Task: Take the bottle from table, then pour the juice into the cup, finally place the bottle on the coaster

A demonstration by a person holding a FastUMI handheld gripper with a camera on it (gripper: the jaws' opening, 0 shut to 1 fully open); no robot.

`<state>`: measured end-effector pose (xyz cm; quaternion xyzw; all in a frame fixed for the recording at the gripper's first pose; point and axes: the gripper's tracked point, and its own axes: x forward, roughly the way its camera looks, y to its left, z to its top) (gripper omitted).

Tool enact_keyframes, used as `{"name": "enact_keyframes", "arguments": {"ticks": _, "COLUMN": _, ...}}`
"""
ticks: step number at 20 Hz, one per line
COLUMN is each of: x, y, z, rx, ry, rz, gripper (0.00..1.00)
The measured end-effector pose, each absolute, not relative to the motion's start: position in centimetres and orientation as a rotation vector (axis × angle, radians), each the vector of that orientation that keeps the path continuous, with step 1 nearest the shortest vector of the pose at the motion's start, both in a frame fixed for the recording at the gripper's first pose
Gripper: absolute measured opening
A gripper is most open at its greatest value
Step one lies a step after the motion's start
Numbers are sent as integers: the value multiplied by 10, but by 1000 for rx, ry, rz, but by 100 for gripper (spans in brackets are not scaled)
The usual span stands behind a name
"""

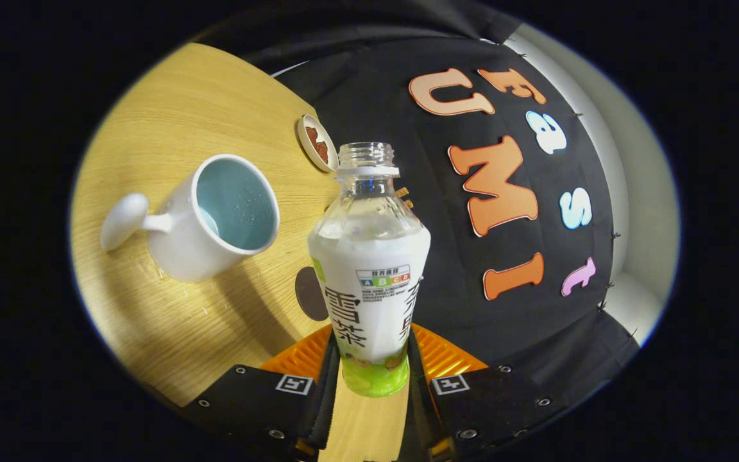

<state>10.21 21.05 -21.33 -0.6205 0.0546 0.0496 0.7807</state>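
Holding the bottle (369, 269) low down, my jaws squeeze it from both sides — its cap is off. I see the white cup (215, 221) just beside it on the table (170, 115) — a dark coaster (310, 294) peeks out behind the bottle.

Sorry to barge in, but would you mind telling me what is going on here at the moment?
A person's handheld gripper is shut on an uncapped bottle, with both fingers pressing on its lower part. The view is tilted, so the bottle seems to be carried over the wooden table. Beside it stands a white cup with a knobbed handle, its blue inside facing the camera. Beyond the cup lies a small round dish, likely the coaster. Whether pouring has happened is unclear.
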Motion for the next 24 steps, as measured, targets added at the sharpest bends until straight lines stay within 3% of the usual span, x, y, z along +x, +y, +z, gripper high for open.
{"name": "enact_keyframes", "arguments": {"ticks": 24, "x": 112, "y": 202, "z": -179, "rx": -1780, "ry": 9, "rz": 85, "gripper": 53}}
